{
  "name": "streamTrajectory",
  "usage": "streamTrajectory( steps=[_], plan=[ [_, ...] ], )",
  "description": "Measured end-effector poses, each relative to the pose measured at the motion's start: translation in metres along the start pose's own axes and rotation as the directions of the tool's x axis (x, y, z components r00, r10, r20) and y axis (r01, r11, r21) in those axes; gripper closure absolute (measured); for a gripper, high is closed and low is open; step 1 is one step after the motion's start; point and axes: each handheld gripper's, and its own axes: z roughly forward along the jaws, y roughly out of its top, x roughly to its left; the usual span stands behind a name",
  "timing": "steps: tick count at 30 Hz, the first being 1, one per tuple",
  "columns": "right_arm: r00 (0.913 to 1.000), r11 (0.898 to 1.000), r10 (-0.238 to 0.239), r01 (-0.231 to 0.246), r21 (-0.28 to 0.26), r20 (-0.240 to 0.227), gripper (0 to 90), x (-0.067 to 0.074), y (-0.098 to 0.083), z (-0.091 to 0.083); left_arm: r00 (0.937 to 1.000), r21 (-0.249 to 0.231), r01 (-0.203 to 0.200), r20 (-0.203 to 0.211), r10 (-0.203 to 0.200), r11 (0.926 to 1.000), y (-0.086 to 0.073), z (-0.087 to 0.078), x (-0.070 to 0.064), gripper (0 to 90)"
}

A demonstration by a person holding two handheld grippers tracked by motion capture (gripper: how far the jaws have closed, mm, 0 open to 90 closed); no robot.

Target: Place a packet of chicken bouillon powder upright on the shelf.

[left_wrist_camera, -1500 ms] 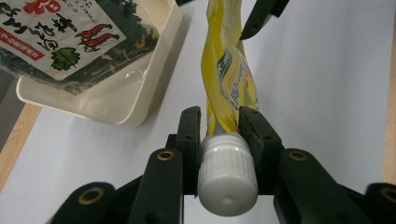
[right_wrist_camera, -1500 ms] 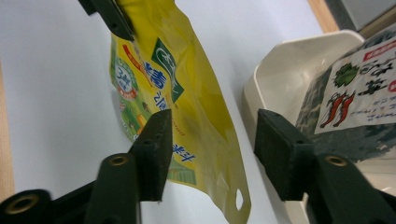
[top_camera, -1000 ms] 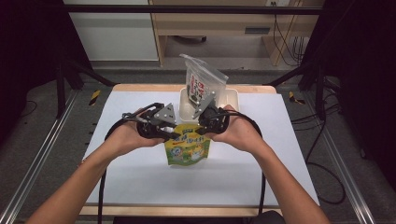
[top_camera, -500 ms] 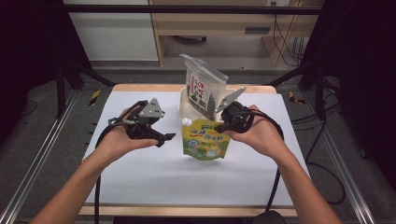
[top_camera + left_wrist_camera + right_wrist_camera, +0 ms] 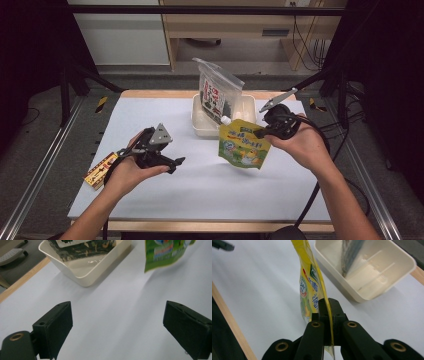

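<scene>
A white surface with a wooden edge is sitting on grey floor. Behind it, a wooden desk and white cabinet are standing; cables are hanging down.

We've got a white table with a wooden edge showing along the front and back. Sitting near the far side is a cream plastic bin, and standing up in it is a clear zip bag of dark snacks with a red-and-white label, leaning a bit toward the left. In the right gripper view we can see ribs moulded into the bin's inside wall. Over at the left edge of the table lies a yellow and red ruler-like strip, partly hanging off. Behind the table there's a wooden desk with black cables dangling, plus black frame rails on both sides.
</scene>
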Motion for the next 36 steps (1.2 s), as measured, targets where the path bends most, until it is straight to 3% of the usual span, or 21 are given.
streamTrajectory(
  steps=[4,10,17,21,28,36],
  plan=[
    [0.9981,0.999,0.051,-0.051,-0.004,0.035,90.0,-0.006,-0.003,-0.013,0.9998,0.014,-0.01,-0.02,0.01,0.9998,-0.018,0.007,-0.006,8.6],
    [0.9904,0.994,0.107,-0.106,-0.018,0.088,90.0,-0.014,-0.005,-0.032,0.9997,-0.024,0.004,-0.022,-0.005,0.9997,-0.051,0.011,-0.01,8.0],
    [0.9767,0.985,0.171,-0.169,-0.03,0.13,90.0,-0.024,-0.002,-0.043,0.9968,-0.02,0.045,-0.066,-0.046,0.9988,-0.074,0.008,0.0,8.1],
    [0.9672,0.978,0.211,-0.207,-0.041,0.142,90.0,-0.03,0.003,-0.048,0.9945,-0.025,0.066,-0.081,-0.067,0.9975,-0.082,0.009,0.003,8.2],
    [0.9455,0.962,0.274,-0.268,-0.058,0.176,90.0,-0.037,0.013,-0.049,0.9898,-0.044,0.066,-0.123,-0.071,0.9968,-0.086,0.01,0.004,8.6],
    [0.9231,0.944,0.331,-0.322,-0.075,0.196,90.0,-0.044,0.025,-0.047,0.9887,-0.038,0.07,-0.13,-0.074,0.9968,-0.089,0.013,0.004,9.1]
  ],
)
